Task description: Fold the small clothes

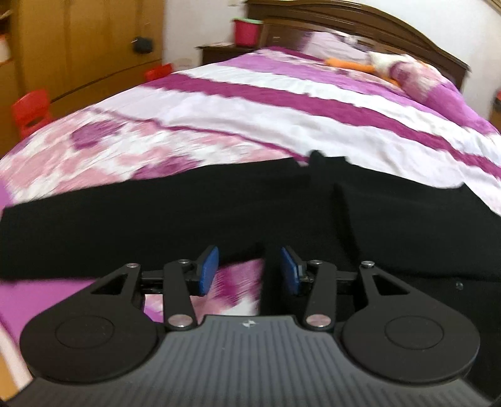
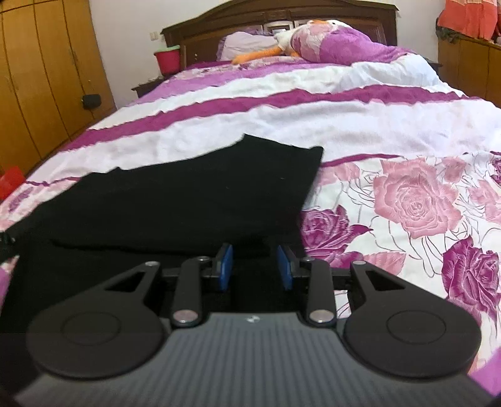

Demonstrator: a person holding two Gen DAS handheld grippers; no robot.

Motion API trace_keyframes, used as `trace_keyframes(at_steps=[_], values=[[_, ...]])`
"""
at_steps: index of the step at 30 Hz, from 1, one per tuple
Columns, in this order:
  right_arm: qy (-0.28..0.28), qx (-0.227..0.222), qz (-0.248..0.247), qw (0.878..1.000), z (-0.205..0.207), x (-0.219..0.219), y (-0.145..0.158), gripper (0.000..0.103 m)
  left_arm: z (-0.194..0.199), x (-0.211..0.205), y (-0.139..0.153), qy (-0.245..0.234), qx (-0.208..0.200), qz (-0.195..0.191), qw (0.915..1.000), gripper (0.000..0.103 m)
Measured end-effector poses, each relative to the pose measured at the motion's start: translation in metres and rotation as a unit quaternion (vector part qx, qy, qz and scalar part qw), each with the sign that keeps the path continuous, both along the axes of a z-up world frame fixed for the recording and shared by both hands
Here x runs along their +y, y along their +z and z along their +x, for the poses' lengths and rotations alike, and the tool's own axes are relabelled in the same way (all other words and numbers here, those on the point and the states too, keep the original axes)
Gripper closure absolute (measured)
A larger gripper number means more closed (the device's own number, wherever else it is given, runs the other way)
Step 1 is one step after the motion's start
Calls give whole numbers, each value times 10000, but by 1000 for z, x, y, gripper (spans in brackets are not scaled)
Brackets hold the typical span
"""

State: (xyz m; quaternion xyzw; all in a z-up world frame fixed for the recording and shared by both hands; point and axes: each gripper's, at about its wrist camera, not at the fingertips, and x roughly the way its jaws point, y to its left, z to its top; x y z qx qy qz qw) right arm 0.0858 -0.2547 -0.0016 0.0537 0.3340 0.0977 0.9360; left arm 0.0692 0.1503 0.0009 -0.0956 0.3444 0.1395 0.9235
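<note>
A black garment lies spread near the bed's foot edge. The left claw and right claw both gape, gripping nothing.

A home bedroom: wide bed under a purple and white rose-print quilt, dark carved wooden headboard, tall wooden wardrobe along the wall, plush toy by the pillows, red bucket on the nightstand.
</note>
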Motion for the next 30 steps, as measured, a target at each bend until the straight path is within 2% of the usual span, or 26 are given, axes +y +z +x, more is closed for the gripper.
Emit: trace_keyframes(at_steps=[1,3,8,11,15,19,24,30], values=[[45,-33,45,10000,-5,2,3,65,-8,7,1,139,-27,-98,9999,51],[176,-113,211,9996,-15,5,8,56,-25,20,2,372,-98,-288,9988,49],[272,-183,283,9991,-38,15,16,55,-59,51,-1,879,-90,-615,9942,46],[426,-191,439,9979,-52,19,19,55,-71,64,-5,1092,-24,-681,9917,46],[512,-170,401,9977,-67,27,21,55,-82,83,-12,1394,-97,-999,9851,46],[471,-75,235,9986,-78,35,15,55,-85,103,-18,1766,-309,-1363,9743,45],[374,117,144,9991,-83,40,4,55,-79,126,-32,2181,-595,-1880,9558,39],[292,225,69,9993,-85,44,-1,55,-68,147,-44,2473,-967,-2173,9393,36]])
